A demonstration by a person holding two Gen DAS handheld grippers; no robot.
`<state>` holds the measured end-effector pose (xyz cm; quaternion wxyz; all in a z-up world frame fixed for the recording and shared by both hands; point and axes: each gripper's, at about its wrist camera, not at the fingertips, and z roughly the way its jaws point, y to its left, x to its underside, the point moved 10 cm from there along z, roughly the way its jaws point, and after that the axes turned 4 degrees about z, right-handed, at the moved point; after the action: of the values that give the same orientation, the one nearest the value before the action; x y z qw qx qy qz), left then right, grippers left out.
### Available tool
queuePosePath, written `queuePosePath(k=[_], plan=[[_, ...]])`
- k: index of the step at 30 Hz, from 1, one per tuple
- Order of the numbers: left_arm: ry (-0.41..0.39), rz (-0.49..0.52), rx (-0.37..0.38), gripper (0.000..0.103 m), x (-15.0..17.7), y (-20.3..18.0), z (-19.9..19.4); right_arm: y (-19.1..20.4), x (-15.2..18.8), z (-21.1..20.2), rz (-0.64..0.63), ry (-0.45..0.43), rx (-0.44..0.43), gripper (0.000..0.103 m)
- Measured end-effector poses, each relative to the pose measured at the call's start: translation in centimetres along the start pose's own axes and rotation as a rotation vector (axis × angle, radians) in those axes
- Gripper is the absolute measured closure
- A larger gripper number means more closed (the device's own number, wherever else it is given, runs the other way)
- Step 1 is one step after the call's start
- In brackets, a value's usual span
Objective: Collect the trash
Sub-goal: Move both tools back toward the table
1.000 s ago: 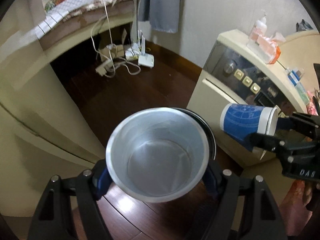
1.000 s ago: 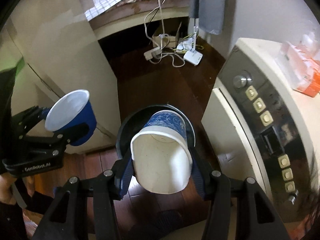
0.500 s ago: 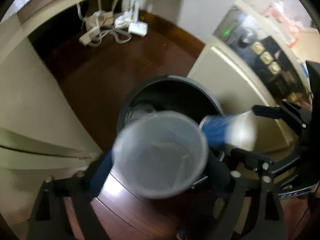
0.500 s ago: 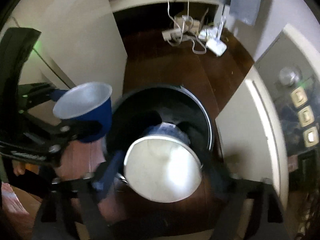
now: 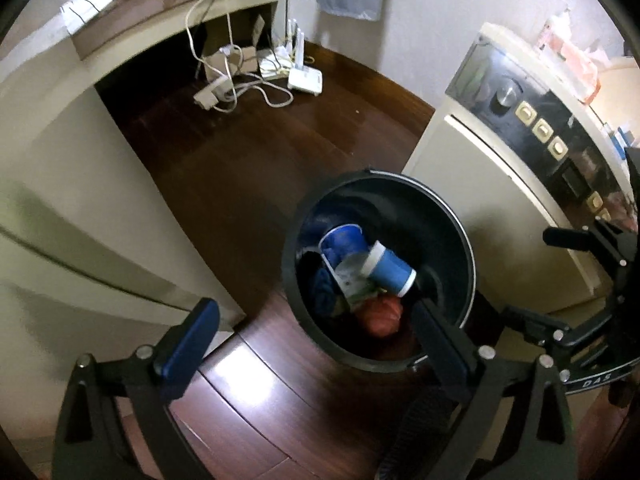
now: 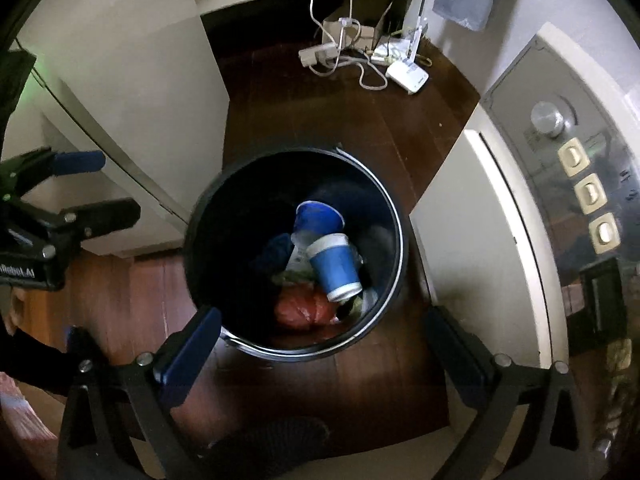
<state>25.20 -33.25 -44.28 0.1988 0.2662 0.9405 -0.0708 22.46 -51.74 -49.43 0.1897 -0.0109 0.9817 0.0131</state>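
A black round trash bin [image 5: 464,248] [image 6: 394,216] stands on the dark wood floor. Two blue paper cups lie inside it on other trash: one [image 5: 390,268] [image 6: 334,266] on its side with a white rim, the other [image 5: 342,242] [image 6: 318,218] behind it, mouth up. A red bag [image 5: 380,316] [image 6: 304,308] lies below them. My left gripper [image 5: 312,340] is open and empty above the bin's near rim. My right gripper [image 6: 320,344] is open and empty over the bin; it also shows at the right of the left wrist view [image 5: 576,280].
A cream cabinet [image 5: 60,200] stands left of the bin. A cream appliance with a black button panel [image 5: 540,132] [image 6: 580,184] stands right of it. A power strip, cables and a white router [image 5: 304,80] [image 6: 406,74] lie on the floor beyond.
Both grippers have opened and let go of their blue cups. The cups have dropped into the bin. Both grippers have tilted down over the bin.
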Motion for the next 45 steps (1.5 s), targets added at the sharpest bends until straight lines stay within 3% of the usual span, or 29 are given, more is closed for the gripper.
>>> queuePosePath(k=[16,24,29,45], plan=[[-0.109,-0.041,-0.057,0.004,0.7,1.7,-9.8,3.8,-2.8,-11.5,-0.012,-0.155,0.024,0.0],[-0.178,-0.074,-0.096,0.004,1.8,4.5,-15.8,5.4,-3.7,-18.3,-0.006,-0.232,0.047,0.0],[-0.227,-0.099,-0.124,0.004,2.3,6.4,-19.6,8.1,-4.6,-22.7,-0.024,-0.281,0.068,0.0],[-0.361,-0.152,-0.239,0.004,4.0,11.7,-30.9,19.7,-6.9,-32.7,-0.144,-0.428,-0.002,0.0]])
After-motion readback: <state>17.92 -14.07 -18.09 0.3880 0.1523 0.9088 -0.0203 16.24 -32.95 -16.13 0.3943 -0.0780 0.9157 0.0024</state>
